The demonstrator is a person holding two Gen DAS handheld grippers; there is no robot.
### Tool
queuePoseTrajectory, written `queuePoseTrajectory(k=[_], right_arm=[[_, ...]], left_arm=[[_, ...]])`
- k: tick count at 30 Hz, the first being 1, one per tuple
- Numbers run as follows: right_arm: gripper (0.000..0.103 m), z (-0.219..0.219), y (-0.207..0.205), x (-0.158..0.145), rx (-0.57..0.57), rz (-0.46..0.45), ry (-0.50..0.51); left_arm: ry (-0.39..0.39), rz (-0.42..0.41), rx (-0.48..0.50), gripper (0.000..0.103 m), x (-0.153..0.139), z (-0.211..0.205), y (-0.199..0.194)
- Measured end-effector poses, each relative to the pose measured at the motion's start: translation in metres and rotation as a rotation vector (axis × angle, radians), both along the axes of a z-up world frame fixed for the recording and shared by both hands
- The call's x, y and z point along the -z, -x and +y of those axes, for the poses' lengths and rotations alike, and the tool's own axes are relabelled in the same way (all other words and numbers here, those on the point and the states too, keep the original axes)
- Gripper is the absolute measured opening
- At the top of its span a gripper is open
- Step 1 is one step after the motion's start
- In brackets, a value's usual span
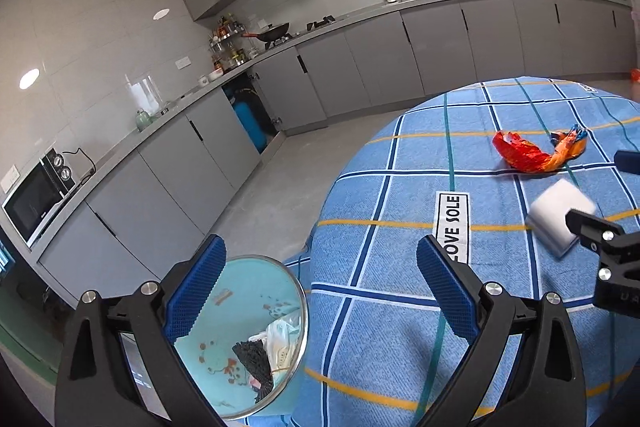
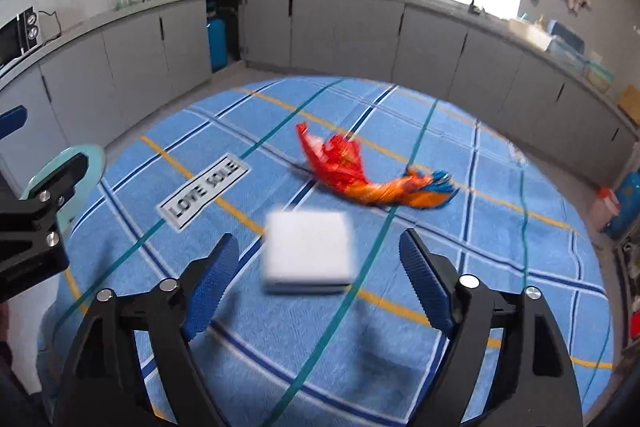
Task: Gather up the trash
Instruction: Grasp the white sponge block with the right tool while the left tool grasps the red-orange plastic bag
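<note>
A white square box (image 2: 308, 251), blurred, lies on the blue checked tablecloth (image 2: 500, 227) just ahead of my right gripper (image 2: 320, 287). That gripper is open, with a gap between each blue pad and the box. Beyond the box lies a crumpled red and orange wrapper (image 2: 360, 175). My left gripper (image 1: 320, 291) is open and holds nothing; it hangs over the table's left edge. Under its left finger stands a round bin (image 1: 224, 311) with a pale blue liner, holding a white bag and a dark scrap. The left wrist view also shows the box (image 1: 556, 211), the wrapper (image 1: 532, 151) and the right gripper's finger (image 1: 600, 243).
The round table (image 1: 400, 347) carries a "LOVE SOLE" label (image 1: 454, 227). Grey kitchen cabinets (image 1: 360, 67) run along the far walls, with a microwave (image 1: 36, 199) at the left and a wok (image 1: 276, 33) on the hob. Bare concrete floor (image 1: 280, 179) lies between table and cabinets.
</note>
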State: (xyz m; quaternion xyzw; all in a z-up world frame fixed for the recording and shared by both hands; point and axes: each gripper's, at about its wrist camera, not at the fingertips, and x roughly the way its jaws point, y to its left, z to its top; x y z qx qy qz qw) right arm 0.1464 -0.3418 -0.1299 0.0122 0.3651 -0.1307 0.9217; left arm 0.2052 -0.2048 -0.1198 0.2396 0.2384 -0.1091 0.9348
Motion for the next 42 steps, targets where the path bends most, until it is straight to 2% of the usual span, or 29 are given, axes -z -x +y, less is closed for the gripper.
queuePoseTrajectory(k=[8,9,10,12,14,18,22,25,31,37,39,42], right_arm=[[0.079,-0.004,-0.027,0.028,0.007,0.112,-0.064],[0.063,-0.005,-0.028,0.030,0.003,0.118,-0.081],[0.052,-0.006,-0.029,0.031,-0.001,0.128,-0.101],[0.050,-0.007,-0.025,0.026,-0.008,0.113,-0.112],[0.050,-0.012,-0.013,0.016,-0.003,0.074,-0.109],[0.050,-0.030,0.019,-0.010,0.117,-0.020,0.076],[0.050,-0.062,0.031,-0.011,0.211,-0.026,0.164],[0.050,-0.088,0.035,-0.006,0.257,-0.021,0.157],[0.050,-0.117,0.045,-0.001,0.293,-0.031,0.155],[0.050,-0.121,0.050,0.002,0.275,-0.042,0.130],[0.050,-0.120,0.049,0.003,0.263,-0.042,0.118],[0.050,-0.117,0.046,0.004,0.256,-0.043,0.110]], left_arm=[[-0.004,0.009,-0.029,0.095,0.004,0.011,-0.009],[-0.003,0.010,-0.025,0.095,0.004,0.011,-0.010],[-0.004,0.009,-0.019,0.095,0.004,0.009,-0.010],[-0.004,0.010,-0.007,0.095,0.003,0.004,-0.010],[0.002,0.014,0.014,0.095,0.002,-0.006,-0.010],[0.004,0.025,0.079,0.095,0.000,-0.041,-0.010],[0.014,0.060,0.152,0.095,-0.001,-0.087,-0.013],[0.006,0.069,0.184,0.095,0.004,-0.122,-0.017],[0.007,0.142,0.205,0.095,0.023,-0.177,-0.041],[-0.045,0.285,0.223,0.093,0.060,-0.199,-0.058],[-0.032,0.301,0.250,0.080,0.064,-0.199,-0.055],[-0.046,0.312,0.293,0.037,0.064,-0.203,-0.048]])
